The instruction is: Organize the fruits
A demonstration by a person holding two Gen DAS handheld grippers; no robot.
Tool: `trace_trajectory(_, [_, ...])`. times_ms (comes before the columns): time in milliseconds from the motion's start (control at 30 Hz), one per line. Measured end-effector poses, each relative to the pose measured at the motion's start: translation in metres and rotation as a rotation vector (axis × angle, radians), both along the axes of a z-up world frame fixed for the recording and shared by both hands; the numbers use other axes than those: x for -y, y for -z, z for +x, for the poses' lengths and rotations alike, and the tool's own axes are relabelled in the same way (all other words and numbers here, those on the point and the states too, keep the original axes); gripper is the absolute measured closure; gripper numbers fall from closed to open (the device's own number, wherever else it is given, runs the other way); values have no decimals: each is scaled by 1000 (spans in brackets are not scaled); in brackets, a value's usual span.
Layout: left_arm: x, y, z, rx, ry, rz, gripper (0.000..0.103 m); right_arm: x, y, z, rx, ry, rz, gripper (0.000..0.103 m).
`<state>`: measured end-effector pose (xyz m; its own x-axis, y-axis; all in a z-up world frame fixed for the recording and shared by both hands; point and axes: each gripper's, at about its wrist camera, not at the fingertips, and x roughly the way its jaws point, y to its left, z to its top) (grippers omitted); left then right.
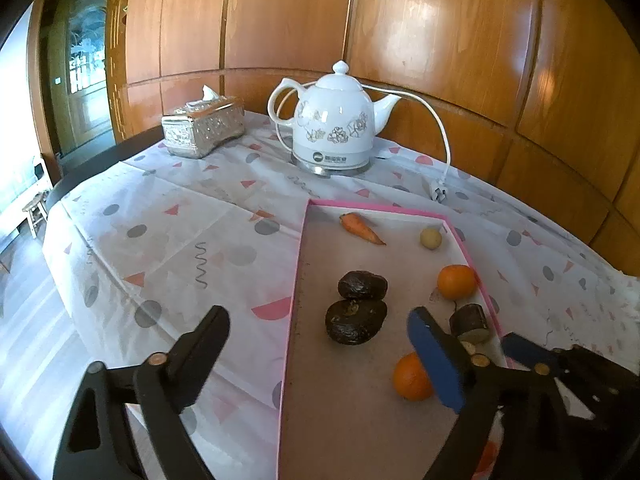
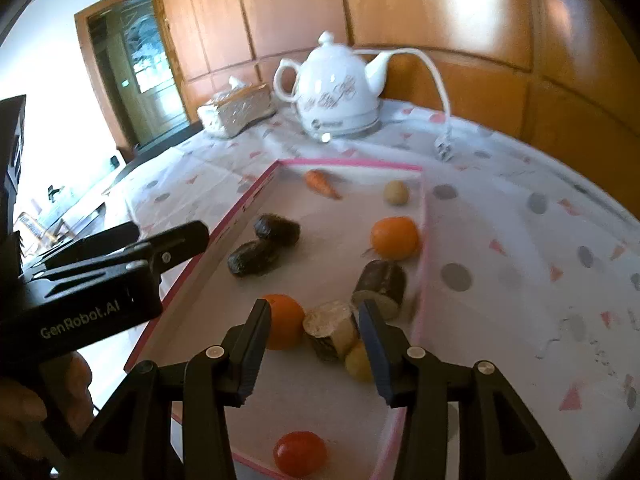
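Left gripper (image 1: 316,344) open over pink-rimmed tray (image 1: 294,280); patterned tablecloth (image 1: 180,220), wood-panelled wall (image 1: 440,40).

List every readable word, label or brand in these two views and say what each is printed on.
"GenRobot.AI": white lettering on the black body of the left gripper, in the right wrist view.
Logo and small characters on the base band of the white kettle: too small and blurred to read.
Nothing else carries text.
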<state>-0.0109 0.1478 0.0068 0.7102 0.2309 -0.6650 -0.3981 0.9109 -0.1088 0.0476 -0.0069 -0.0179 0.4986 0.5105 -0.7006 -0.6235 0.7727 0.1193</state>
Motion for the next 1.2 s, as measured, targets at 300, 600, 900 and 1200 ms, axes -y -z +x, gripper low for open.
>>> trace_trajectory(300, [12, -7, -13, 20, -8, 23, 0, 22, -13, -15, 97, 179, -7, 57])
trace_trajectory(600, [29, -14, -22, 58, 34, 33, 0, 37, -7, -22, 94, 243, -21, 57])
trace_trajectory(900, [34, -17, -25, 60, 17, 50, 0, 38, -6, -25, 97, 239, -23, 57])
trace_trajectory(1200, [33, -17, -25, 55, 1, 59, 0, 37, -4, -27, 98, 232, -31, 57])
